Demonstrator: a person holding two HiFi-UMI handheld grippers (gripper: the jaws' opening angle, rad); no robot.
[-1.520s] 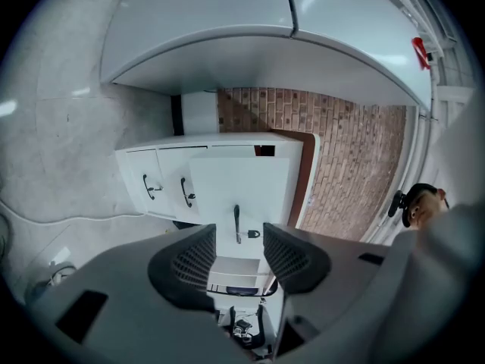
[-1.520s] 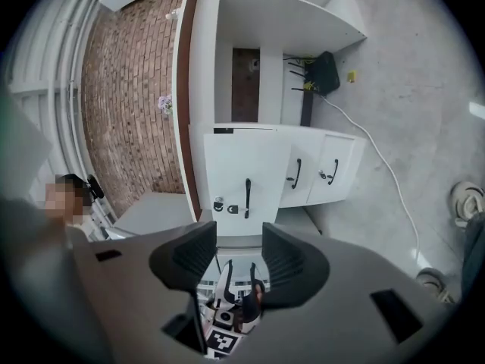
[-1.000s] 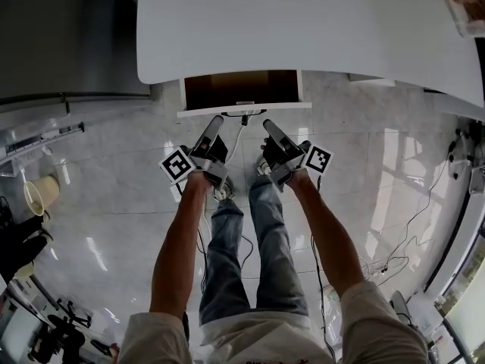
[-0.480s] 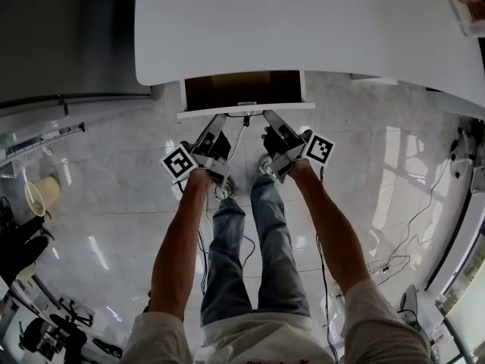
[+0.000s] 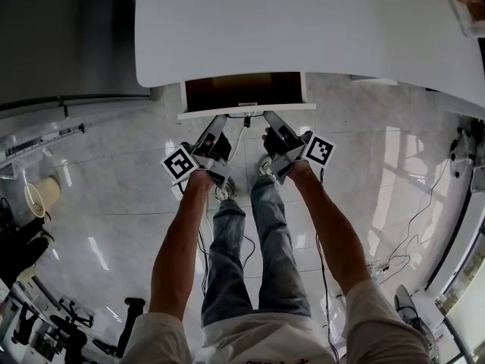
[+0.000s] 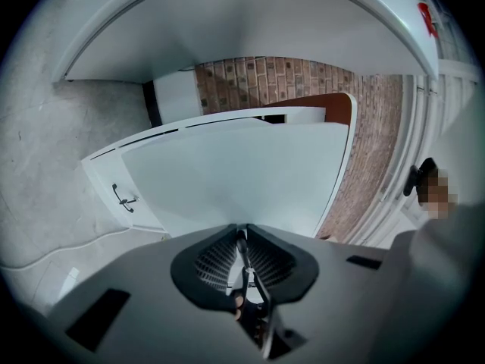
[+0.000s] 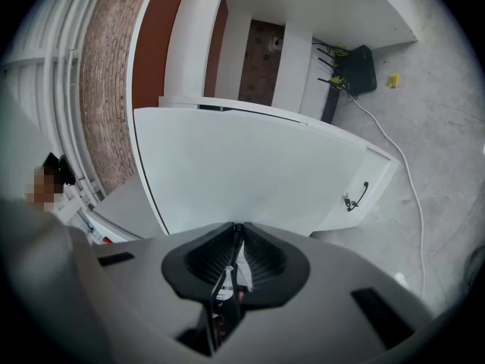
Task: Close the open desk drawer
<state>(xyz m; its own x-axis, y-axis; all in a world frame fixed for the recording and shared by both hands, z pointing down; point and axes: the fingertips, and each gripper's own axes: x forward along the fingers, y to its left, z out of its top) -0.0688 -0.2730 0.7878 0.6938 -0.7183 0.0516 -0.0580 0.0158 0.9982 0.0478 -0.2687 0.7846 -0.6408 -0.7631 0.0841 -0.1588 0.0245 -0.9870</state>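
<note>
The shiny grey floor (image 5: 98, 203) fills most of the head view. At the top lies the big white surface (image 5: 303, 21). The drawer (image 5: 242, 91) sticks out from under the near edge of the surface. It is open and brown inside, and its white front (image 5: 246, 111) faces the person.

The person stands right in front of the drawer. Blue jeans (image 5: 227, 264) show in the middle, and both bare arms reach forward.

The left gripper (image 5: 220, 118) points at the left part of the white front. Its jaws have just been closing. Now the two tips meet and nothing is between them. The right gripper (image 5: 267, 115) points at the right part of the front, just beside the left one. Its jaws have just been closing too. They are pressed together with nothing in them. Both tips are right up at the front, but no view shows if they touch it.

Each gripper has a cube with black and white squares, one on the left (image 5: 179, 163) and one on the right (image 5: 319, 149). A thin white cable (image 5: 241, 139) runs between the two grippers.
</note>
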